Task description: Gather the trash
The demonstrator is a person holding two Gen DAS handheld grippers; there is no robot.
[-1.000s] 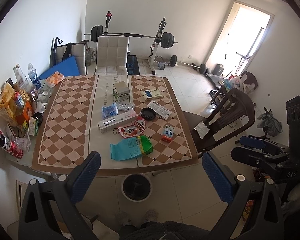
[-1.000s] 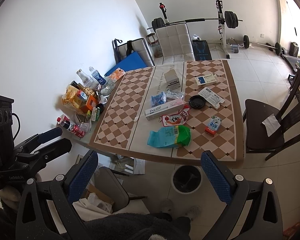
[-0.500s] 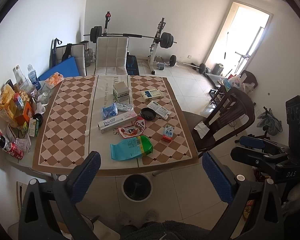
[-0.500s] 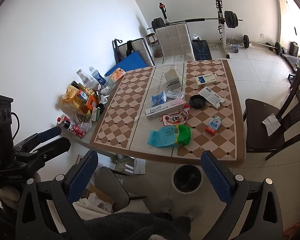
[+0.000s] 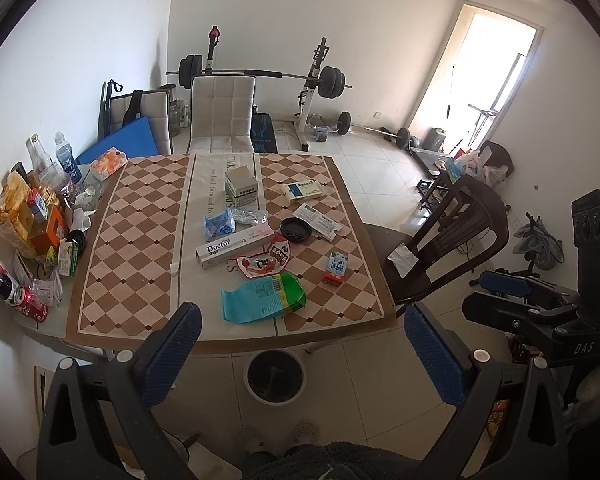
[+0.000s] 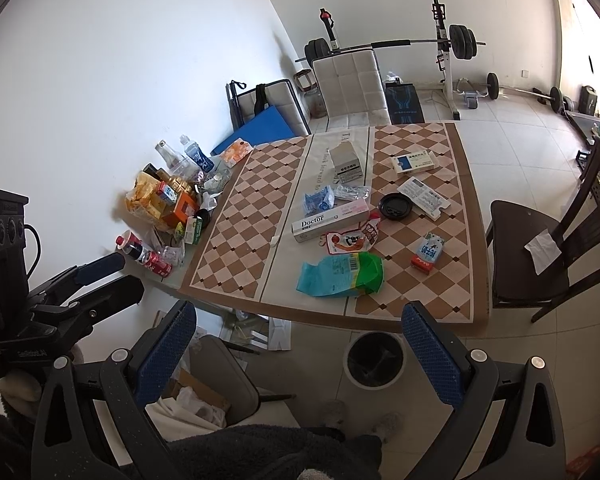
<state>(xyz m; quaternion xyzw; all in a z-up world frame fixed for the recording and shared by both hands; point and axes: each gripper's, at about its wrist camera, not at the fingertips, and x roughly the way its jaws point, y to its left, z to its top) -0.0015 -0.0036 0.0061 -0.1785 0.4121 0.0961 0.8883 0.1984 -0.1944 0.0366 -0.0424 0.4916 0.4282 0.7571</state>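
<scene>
White walls and pale floor tiles frame the left wrist view, with a weight bench at the upper middle. Centre frame stands a table under a brown checked cloth, strewn with trash: a teal and green snack bag nearest the lower edge, a red sauce pouch just above it, a white "Doctor" toothpaste box, a small red and blue carton to the right, and a black lid. On the floor below the table edge, at lower centre, sits a round trash bin. The left gripper fills the bottom of the frame, its blue-padded fingers spread wide and holding nothing. A dark wooden chair stands at right.

Seen from the right wrist, the same table lies at centre, with bottles, cans and packets piled at its left end. The snack bag, toothpaste box, sauce pouch, carton and lid lie apart from both grippers. The bin sits at lower centre, between the spread, empty fingers of the right gripper.
</scene>
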